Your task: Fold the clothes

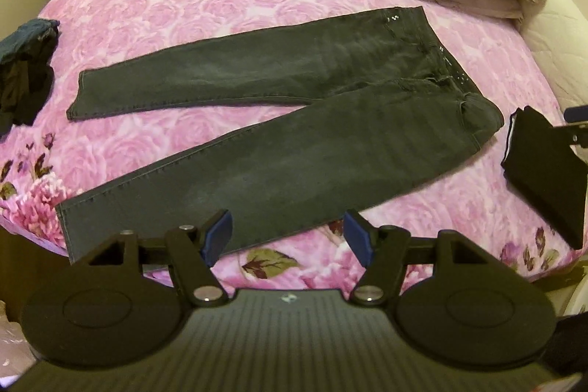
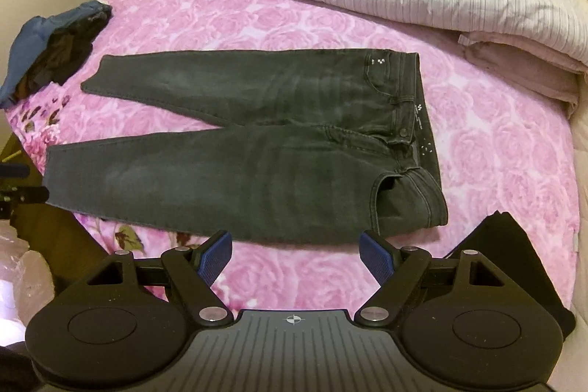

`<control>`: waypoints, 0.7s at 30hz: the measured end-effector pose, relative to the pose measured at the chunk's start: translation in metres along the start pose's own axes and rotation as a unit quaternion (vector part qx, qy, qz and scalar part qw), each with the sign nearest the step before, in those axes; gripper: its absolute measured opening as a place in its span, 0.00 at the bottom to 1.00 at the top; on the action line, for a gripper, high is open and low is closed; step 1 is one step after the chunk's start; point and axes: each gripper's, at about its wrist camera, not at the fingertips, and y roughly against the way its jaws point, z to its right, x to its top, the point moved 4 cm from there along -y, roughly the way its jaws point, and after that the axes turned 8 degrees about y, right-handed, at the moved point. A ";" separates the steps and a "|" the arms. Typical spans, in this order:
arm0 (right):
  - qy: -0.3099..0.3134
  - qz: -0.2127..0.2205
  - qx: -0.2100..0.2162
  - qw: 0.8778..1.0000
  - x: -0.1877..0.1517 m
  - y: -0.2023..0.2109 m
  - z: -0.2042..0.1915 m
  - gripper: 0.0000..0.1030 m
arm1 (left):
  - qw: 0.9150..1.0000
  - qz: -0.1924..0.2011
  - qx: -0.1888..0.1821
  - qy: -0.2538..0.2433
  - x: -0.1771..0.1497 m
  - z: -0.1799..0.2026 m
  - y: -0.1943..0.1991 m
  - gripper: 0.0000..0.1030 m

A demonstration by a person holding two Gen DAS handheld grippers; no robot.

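Pink rose bedspread (image 2: 312,35) holds spread jeans (image 2: 257,153); both grippers gape empty.

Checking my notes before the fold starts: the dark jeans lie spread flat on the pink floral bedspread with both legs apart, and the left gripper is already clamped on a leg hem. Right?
Not quite. The jeans do lie flat on the bedspread, legs apart, but the left gripper is open and holds nothing, as the left wrist view shows.
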 end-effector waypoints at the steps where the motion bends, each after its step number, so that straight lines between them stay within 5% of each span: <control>1: 0.002 0.001 0.002 1.000 0.000 0.000 0.001 0.77 | 1.000 0.004 0.000 0.000 0.000 0.002 0.002 0.61; 21: 0.012 -0.011 0.017 1.000 -0.014 -0.009 0.011 0.77 | 1.000 0.001 0.011 -0.003 -0.003 0.017 0.001 0.61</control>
